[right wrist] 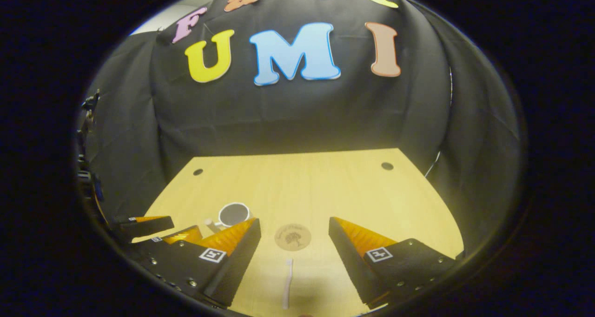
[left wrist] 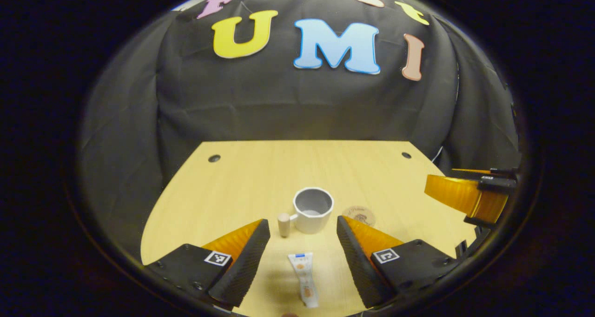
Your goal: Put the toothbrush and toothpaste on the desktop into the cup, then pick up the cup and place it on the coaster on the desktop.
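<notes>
A: Left gripper view first. What's the left gripper [left wrist: 303, 256] doing?

B: Hovering over the desk [left wrist: 241, 177] with its jaws spread wide, gripping nothing. The toothpaste [left wrist: 304, 279] is lying flat on the wood between its fingers, cap end towards the camera, touching neither one. The cup [left wrist: 313, 209] is standing upright just beyond, looking empty, with its handle [left wrist: 284, 224] sticking out to the view's left. The coaster [left wrist: 359, 214] is lying just beside the cup, on the view's right.

A: And the other tool there?

B: The right gripper [left wrist: 469, 196] is showing at the right edge, well apart from the cup.

A: Handling on the tube?

B: I'm reckoning it's light, soft and a bit slick. Pinching across the middle of the body should be safest; squeezing hard near the cap is risking a slip or a squirt.

A: Right gripper view?

B: The right gripper [right wrist: 294, 247] is also gaping, holding nothing. The toothbrush [right wrist: 287, 282] is lying lengthwise between its fingers, not touched. The coaster [right wrist: 292, 236] is sitting just ahead of the brush, and the cup [right wrist: 233, 214] is standing further to the view's left, partly behind one finger.

A: Brush handling?

B: It's thin, stiff, light and lying low on the desk [right wrist: 325, 187], so I'm guessing the fingertips need to come right down to the wood, closing mid-handle. The cup looks ceramic: heavier and breakable.
</notes>
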### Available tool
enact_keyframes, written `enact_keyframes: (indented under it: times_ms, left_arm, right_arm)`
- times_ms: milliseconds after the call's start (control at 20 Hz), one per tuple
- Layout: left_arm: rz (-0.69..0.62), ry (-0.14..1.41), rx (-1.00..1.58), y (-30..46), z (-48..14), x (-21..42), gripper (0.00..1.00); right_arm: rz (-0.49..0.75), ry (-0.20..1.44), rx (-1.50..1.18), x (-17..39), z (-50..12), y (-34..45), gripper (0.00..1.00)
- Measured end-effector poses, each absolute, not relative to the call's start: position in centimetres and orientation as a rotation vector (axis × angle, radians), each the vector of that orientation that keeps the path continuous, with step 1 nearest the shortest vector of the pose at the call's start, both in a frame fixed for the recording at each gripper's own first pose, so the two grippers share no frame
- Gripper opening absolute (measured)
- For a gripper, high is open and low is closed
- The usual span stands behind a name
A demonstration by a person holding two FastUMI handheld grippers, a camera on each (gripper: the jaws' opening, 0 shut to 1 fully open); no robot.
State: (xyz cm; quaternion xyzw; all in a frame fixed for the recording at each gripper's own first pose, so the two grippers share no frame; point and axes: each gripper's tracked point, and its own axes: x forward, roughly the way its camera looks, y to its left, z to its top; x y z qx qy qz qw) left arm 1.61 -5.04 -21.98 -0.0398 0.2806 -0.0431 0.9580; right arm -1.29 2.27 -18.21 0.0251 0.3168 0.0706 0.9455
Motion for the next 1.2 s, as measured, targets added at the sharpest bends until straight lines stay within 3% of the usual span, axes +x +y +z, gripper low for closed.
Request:
enact_keyframes:
  times_ms: [200, 250, 350, 400, 450, 500, 700, 1200]
  left_arm:
    - [-0.108, 0.728, -0.076, -6.1, -27.1, 0.5, 0.95]
    - [-0.107, 0.772, -0.073, -6.3, -28.4, 0.0, 1.00]
    - [-0.113, 0.862, -0.080, -6.5, -30.0, -0.9, 0.96]
    - [-0.114, 0.897, -0.083, -6.6, -31.3, -1.3, 1.00]
    - [-0.114, 0.928, -0.086, -6.6, -32.3, -1.5, 0.96]
    - [-0.111, 0.955, -0.088, -6.4, -33.2, -1.9, 1.00]
    - [-0.101, 1.050, -0.091, -6.2, -36.4, -2.7, 0.97]
    - [-0.052, 1.207, -0.069, -5.1, -40.3, -4.2, 1.00]
  right_arm:
    - [0.126, 0.809, 0.065, -2.7, -23.2, 2.1, 0.94]
    - [0.122, 0.845, 0.059, -3.1, -24.5, 2.2, 0.94]
    - [0.122, 0.929, 0.059, -3.9, -27.0, 2.3, 0.95]
    - [0.126, 0.977, 0.066, -4.4, -28.3, 2.4, 0.95]
    - [0.129, 1.021, 0.077, -5.0, -29.2, 2.7, 0.95]
    - [0.133, 1.061, 0.084, -5.4, -29.9, 2.9, 0.95]
    - [0.158, 1.198, 0.062, -6.0, -32.0, 3.1, 0.96]
    - [0.206, 1.351, -0.056, -6.9, -35.8, 4.2, 0.95]
